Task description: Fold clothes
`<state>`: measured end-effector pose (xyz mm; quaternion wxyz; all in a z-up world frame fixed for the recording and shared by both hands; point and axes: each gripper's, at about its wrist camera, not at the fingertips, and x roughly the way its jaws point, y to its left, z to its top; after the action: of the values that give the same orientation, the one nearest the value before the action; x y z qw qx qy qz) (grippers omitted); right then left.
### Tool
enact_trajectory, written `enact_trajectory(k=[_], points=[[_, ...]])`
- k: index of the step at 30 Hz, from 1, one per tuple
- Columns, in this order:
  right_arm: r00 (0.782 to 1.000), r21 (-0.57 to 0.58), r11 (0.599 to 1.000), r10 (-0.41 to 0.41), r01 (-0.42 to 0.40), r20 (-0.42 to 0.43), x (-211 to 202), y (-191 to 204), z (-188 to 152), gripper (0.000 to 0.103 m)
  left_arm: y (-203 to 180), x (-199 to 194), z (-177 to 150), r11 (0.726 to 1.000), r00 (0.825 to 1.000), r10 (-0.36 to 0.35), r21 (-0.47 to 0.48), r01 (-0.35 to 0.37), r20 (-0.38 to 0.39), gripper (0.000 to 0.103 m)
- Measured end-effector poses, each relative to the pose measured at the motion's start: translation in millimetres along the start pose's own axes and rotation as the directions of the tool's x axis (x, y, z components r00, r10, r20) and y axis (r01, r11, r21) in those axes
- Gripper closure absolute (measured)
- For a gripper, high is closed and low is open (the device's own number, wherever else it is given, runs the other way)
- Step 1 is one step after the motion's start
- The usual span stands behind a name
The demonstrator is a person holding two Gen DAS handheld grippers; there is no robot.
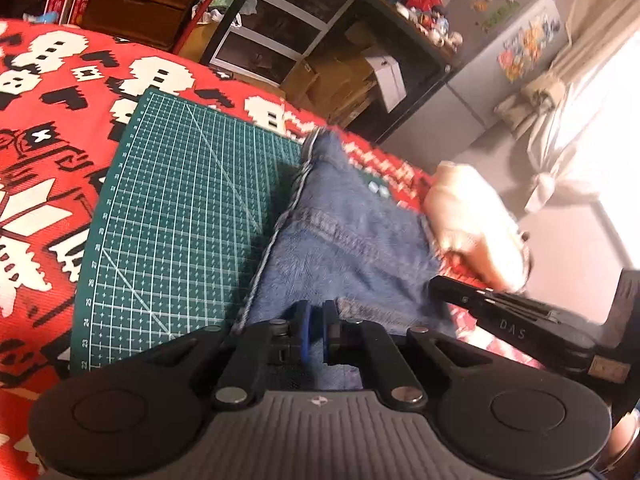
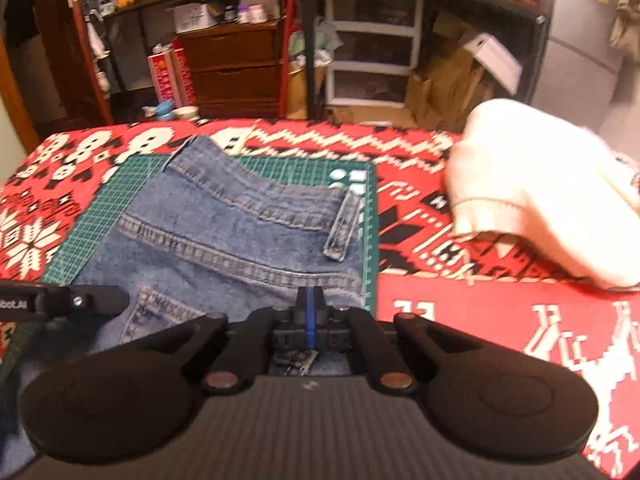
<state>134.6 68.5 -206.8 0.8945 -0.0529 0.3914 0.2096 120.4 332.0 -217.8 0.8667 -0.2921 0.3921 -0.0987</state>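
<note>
You are holding the jeans (image 2: 224, 236) over the green cutting mat (image 1: 176, 216), which is lying on the red patterned blanket (image 2: 460, 312). The left gripper (image 1: 318, 320) is pinching the near denim edge, its jaws closed on the cloth. The right gripper (image 2: 308, 312) is showing its jaws pressed together with denim at and below the tips, so it appears to be clamping the same near edge further along. In the right wrist view the far part of the jeans is lying flat on the mat, with a hemmed flap and a belt loop (image 2: 342, 228) turned back on top. A white sweater (image 2: 532, 196) is sitting apart on the blanket, to the right of the mat.

Whether you are lifting this edge to make a fold or laying one down, the pictures are not settling. In either case, you are best keeping both grips level and the edge between them taut, so the crease is running straight along the mat's grid lines.

Readable writing: "DAS" on the right gripper's arm as seen from the left wrist; "bot.AI", cut off, on the left gripper's arm as seen from the right wrist; ruler numbers 22 to 28 along the mat's edge. The red boxes (image 2: 170, 76) behind are carrying print too blurred to read.
</note>
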Motion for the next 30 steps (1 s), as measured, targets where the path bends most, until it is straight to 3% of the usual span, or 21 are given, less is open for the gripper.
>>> enact_trajectory(k=[3,9,16,22,30], points=[[1.0,-0.008,1.0,-0.008,0.008,0.022,-8.3,4.8,6.0,0.1,1.9,-10.5,9.9,0.999,0.999,-0.026,-0.025,0.027,0.041,0.099],[0.995,0.002,0.995,0.095,-0.095,0.04,-30.6,25.7,45.7,0.095,7.4,-29.5,30.0,0.997,0.986,-0.046,-0.047,0.055,0.162,0.099],[0.978,-0.006,0.978,0.207,-0.207,0.019,-2.0,67.0,64.0,0.094,17.8,-19.3,30.2,0.997,0.985,-0.006,-0.075,0.02,0.172,0.099],[0.986,0.013,0.987,0.161,-0.161,-0.048,45.1,73.3,43.7,0.095,20.4,-5.1,24.2,0.996,0.988,-0.007,-0.084,0.021,0.157,0.099],[0.992,-0.012,0.992,0.125,-0.125,-0.03,65.6,73.0,24.7,0.103,17.8,-2.5,20.7,0.997,0.986,-0.005,-0.077,0.018,0.168,0.098]])
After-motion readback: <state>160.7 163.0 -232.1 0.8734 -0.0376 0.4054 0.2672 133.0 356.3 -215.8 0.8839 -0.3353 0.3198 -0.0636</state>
